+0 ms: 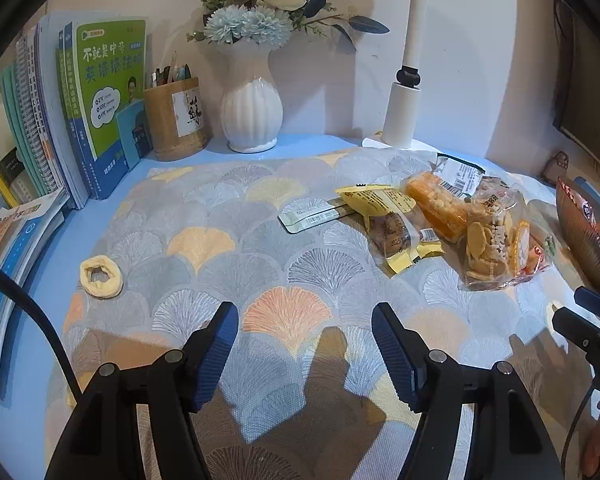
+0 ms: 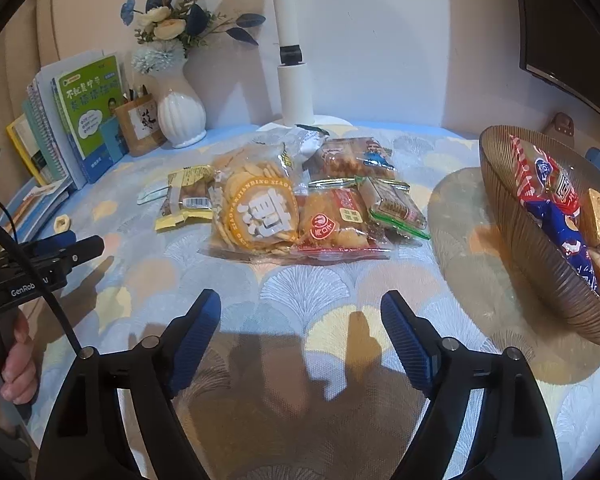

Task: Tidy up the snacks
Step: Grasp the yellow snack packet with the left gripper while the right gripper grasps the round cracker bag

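fingers of left gripper [image 1: 305, 332] and right gripper [image 2: 301, 318] spread wide, empty, above the patterned cloth [image 1: 228, 208]

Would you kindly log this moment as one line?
left gripper open, empty | right gripper open, empty | snack pile on cloth | bowl partly filled

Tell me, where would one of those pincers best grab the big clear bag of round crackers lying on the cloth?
Probably by the near bottom edge of the round cracker bag, coming in low from the front with the right gripper, whose jaws stand open and empty. The bag lies flat, its sealed film edge is thin and free of neighbours there, while the red packet crowds its right side.
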The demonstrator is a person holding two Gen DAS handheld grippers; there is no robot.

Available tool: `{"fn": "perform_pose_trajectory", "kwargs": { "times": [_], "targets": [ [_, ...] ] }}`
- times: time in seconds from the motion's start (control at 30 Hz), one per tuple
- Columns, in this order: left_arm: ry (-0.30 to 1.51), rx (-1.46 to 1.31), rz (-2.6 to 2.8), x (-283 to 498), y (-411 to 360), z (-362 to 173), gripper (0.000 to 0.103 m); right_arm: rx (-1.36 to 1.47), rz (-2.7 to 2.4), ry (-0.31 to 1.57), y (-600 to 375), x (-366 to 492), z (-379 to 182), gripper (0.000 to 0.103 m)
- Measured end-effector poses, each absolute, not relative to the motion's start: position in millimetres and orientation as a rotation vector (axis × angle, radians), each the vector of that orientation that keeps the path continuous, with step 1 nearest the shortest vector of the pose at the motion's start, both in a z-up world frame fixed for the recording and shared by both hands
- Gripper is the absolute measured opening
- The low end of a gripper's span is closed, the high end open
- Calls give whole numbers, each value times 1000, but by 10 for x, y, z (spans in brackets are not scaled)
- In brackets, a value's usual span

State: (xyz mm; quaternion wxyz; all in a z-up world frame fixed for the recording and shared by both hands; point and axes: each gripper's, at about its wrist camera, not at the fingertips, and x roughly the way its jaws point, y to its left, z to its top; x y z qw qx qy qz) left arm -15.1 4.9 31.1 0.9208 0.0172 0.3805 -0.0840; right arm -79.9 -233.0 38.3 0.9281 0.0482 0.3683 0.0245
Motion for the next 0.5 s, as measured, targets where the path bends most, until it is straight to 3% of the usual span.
{"fn": "perform_pose_trajectory", "kwargs": {
  "times": [0.5],
  "targets": [
    [878,-107,-270,171,10,589,67,156,73,785,-2423,-736,355,82]
  ]
}}
